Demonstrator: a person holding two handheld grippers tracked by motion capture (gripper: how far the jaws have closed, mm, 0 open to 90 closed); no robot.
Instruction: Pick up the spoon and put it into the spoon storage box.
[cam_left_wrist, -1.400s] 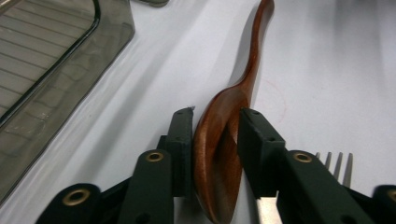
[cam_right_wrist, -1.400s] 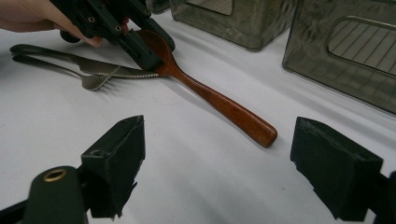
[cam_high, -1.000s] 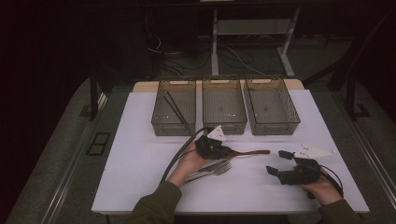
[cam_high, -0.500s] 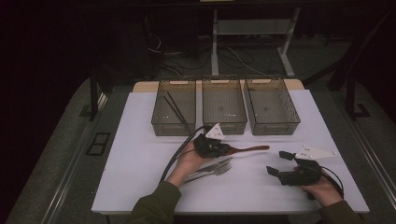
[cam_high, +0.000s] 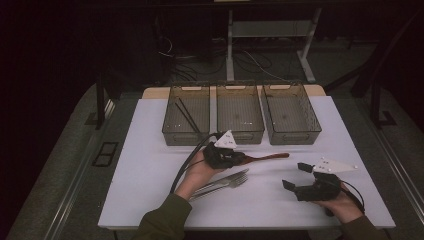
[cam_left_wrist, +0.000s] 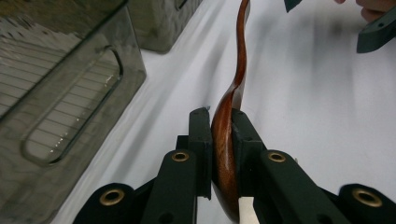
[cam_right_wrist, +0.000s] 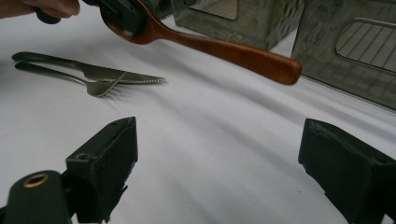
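left gripper (cam_left_wrist: 223, 140) raised, clamping glossy reddish-brown wooden spoon (cam_left_wrist: 239, 65)

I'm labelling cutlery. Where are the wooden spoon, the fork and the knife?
Wooden spoon (cam_right_wrist: 233, 51), right gripper view, mid handle.
Fork (cam_right_wrist: 100, 87), right gripper view, tines.
Knife (cam_right_wrist: 135, 78), right gripper view, blade.

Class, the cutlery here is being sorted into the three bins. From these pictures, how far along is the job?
Done: two dark sticks lie in the left bin. In hand: the left gripper is shut on the wooden spoon, held above the table. Left: the knife and fork lie on the table; the right gripper is open with nothing between its jaws; the middle bin and right bin look empty.
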